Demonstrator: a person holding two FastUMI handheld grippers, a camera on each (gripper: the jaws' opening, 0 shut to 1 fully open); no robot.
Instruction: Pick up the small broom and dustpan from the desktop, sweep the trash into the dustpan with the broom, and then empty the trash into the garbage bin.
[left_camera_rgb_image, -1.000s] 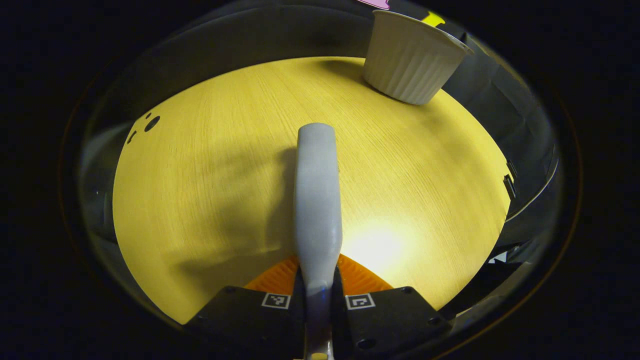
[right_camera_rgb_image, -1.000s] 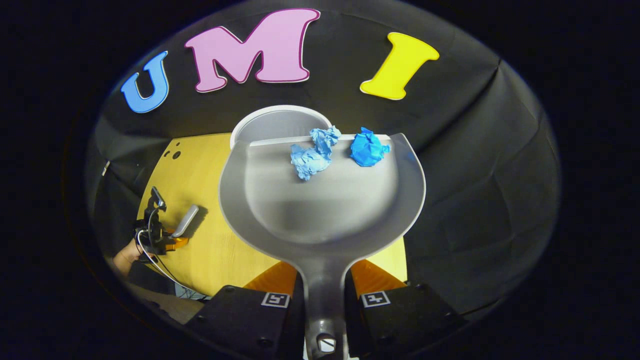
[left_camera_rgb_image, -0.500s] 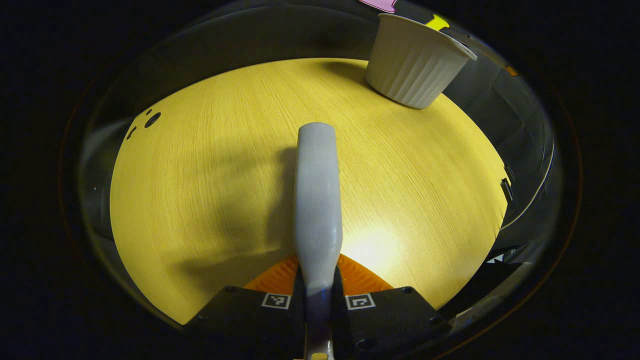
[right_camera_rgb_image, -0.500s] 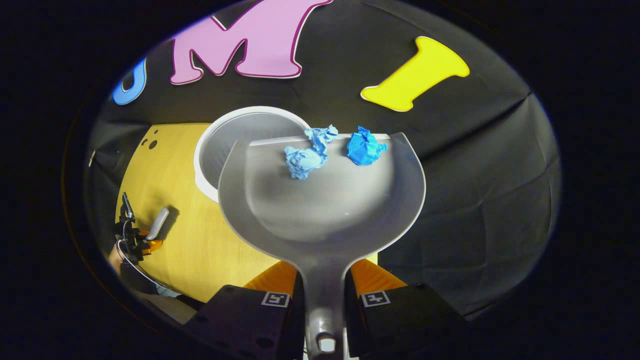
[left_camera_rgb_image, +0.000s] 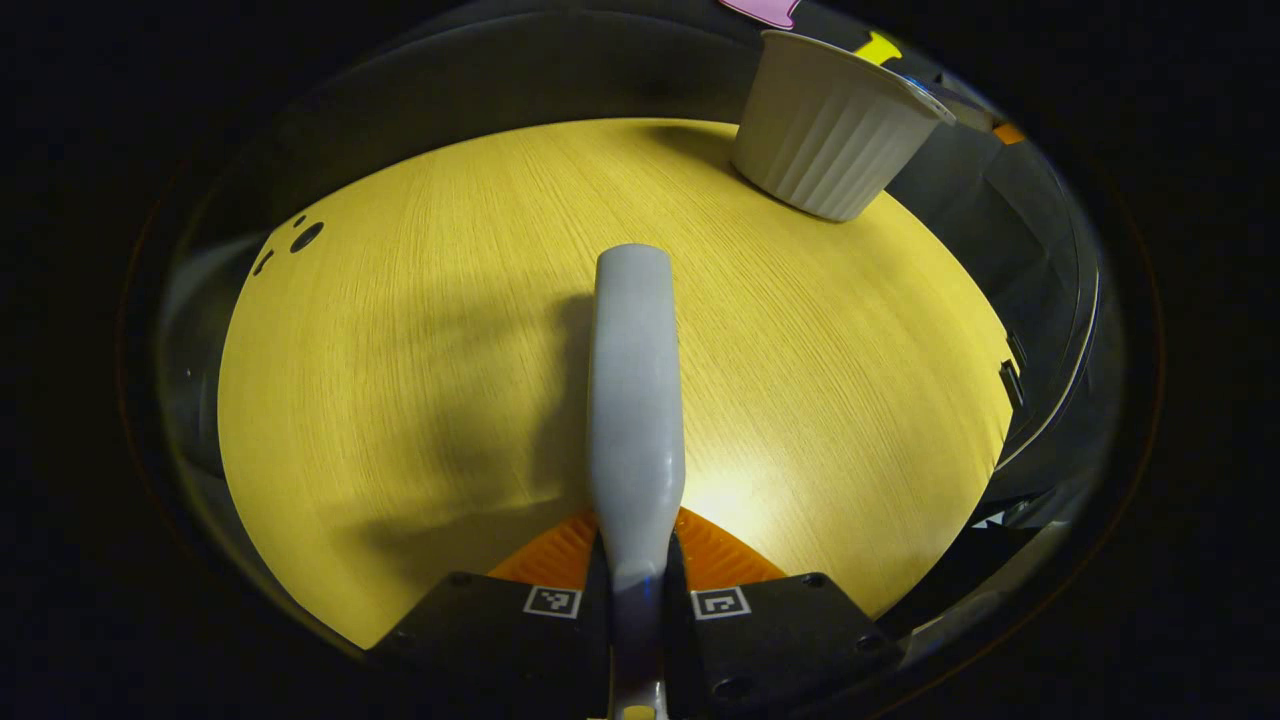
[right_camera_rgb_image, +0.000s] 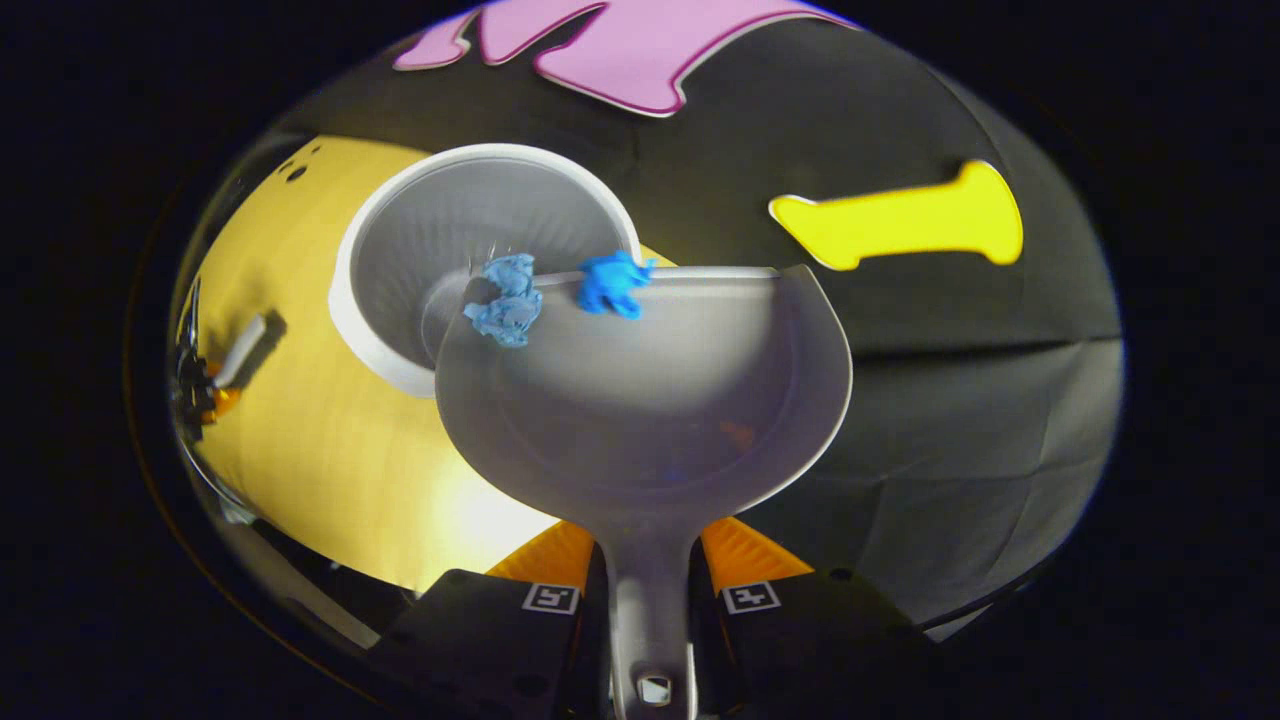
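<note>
The right claw (right_camera_rgb_image: 650, 590), pinching the dustpan (right_camera_rgb_image: 640, 400) handle, has tipped it further, so both paper wads (right_camera_rgb_image: 505, 305) now slide toward the bin (right_camera_rgb_image: 400, 250) at upper left.

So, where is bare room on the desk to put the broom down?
The desk is bare from its holed corner to the near edge, both sides of the broom. Only the far right corner is taken, by the bin.

Surface (left_camera_rgb_image: 420, 330): yellow wood-grain top, curved by fisheye; bright light patch near front centre, soft shadow to the left. Small dark holes (left_camera_rgb_image: 305, 237) near far-left edge. Black cloth wall (right_camera_rgb_image: 950, 380) behind surface, creased, w/ folds.
</note>
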